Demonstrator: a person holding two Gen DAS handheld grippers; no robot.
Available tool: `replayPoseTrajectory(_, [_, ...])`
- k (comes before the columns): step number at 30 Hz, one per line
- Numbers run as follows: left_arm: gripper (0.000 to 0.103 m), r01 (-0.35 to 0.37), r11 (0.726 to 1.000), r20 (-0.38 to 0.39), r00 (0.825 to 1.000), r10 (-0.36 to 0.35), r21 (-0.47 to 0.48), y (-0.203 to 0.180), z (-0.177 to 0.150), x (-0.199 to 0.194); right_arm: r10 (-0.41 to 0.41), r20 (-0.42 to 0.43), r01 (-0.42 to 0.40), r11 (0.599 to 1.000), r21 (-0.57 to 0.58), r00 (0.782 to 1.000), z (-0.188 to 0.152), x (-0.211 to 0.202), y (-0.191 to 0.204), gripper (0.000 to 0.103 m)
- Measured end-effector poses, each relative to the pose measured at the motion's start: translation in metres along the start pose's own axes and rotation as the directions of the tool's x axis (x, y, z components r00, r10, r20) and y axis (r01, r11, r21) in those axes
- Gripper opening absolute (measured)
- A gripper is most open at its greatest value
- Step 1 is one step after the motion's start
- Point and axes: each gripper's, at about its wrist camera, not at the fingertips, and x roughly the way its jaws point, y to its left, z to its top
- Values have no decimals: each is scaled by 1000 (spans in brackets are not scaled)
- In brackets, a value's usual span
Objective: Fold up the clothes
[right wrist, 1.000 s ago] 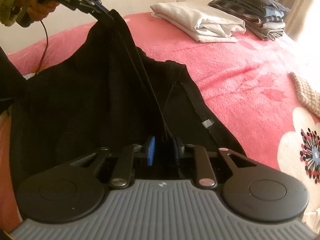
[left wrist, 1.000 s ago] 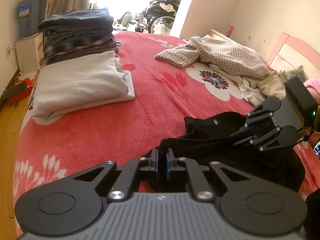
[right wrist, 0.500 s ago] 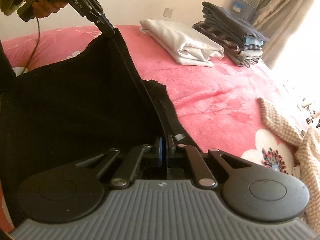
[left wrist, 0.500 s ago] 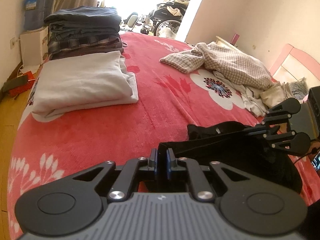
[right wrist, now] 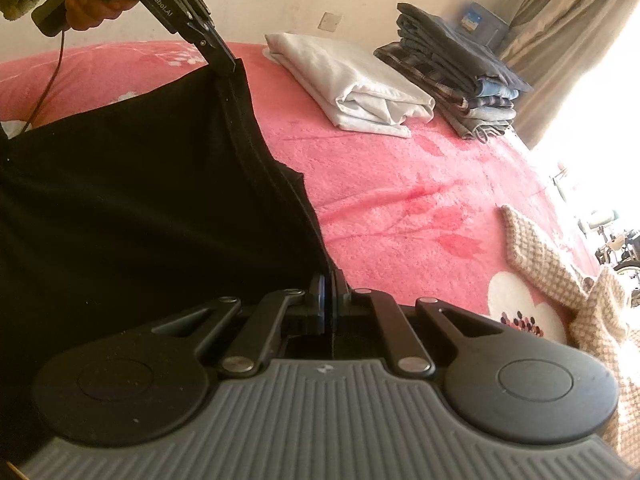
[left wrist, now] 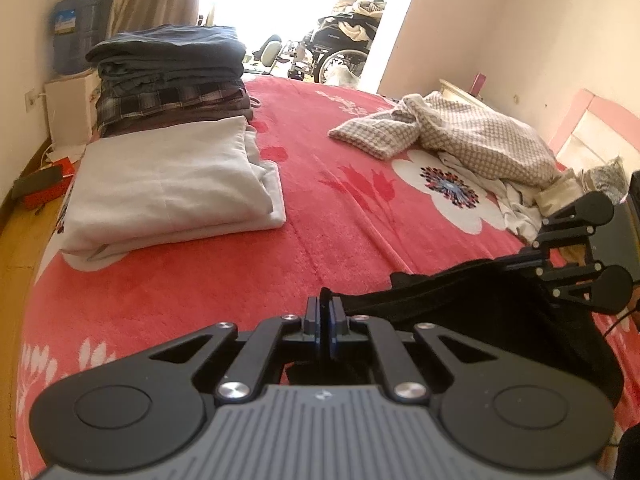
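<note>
Left wrist view: your left gripper (left wrist: 325, 312) sits low in the frame with its jaws together, clamped on the hem of the soft black fabric garment (left wrist: 460, 304). That garment runs from there to the right edge, where your right gripper (left wrist: 520, 260) has also pinched its edge, so the cloth hangs between the two above the red floral plush blanket (left wrist: 320, 240).

In the right wrist view, your right gripper (right wrist: 329, 292) is closed on the garment's seamed edge (right wrist: 256, 148) at lower centre. The left gripper (right wrist: 226, 66), held in a hand (right wrist: 86, 4), bites the same edge at upper left. The black cloth fills the left half of that frame.

Judging by the way it drapes, the garment is light and limp. It will sag wherever you leave it unsupported and crease easily, but nothing about it is fragile. The seamed edge is the firmest part, so keep your hold on it near the corners and keep the span between the grippers taut.

A folded white cloth (left wrist: 168, 184) and a stack of dark folded clothes (left wrist: 172, 72) lie at upper left. A crumpled checked beige garment (left wrist: 460, 136) waits at upper right.
</note>
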Motion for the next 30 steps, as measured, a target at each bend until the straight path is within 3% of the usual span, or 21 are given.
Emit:
replayPoseTrajectory(21, [6, -69, 998, -93, 993, 69, 0, 22, -11, 46, 40, -25, -39, 999, 31, 999, -15, 46, -3, 2])
replayPoseTrajectory(26, [17, -97, 995, -113, 989, 96, 2, 22, -14, 50, 62, 10, -63, 991, 115, 998, -21, 51, -11, 5])
replayPoseTrajectory(30, [36, -136, 991, -100, 986, 134, -16, 23, -9, 43, 93, 72, -111, 940, 323, 993, -29, 42, -36, 28])
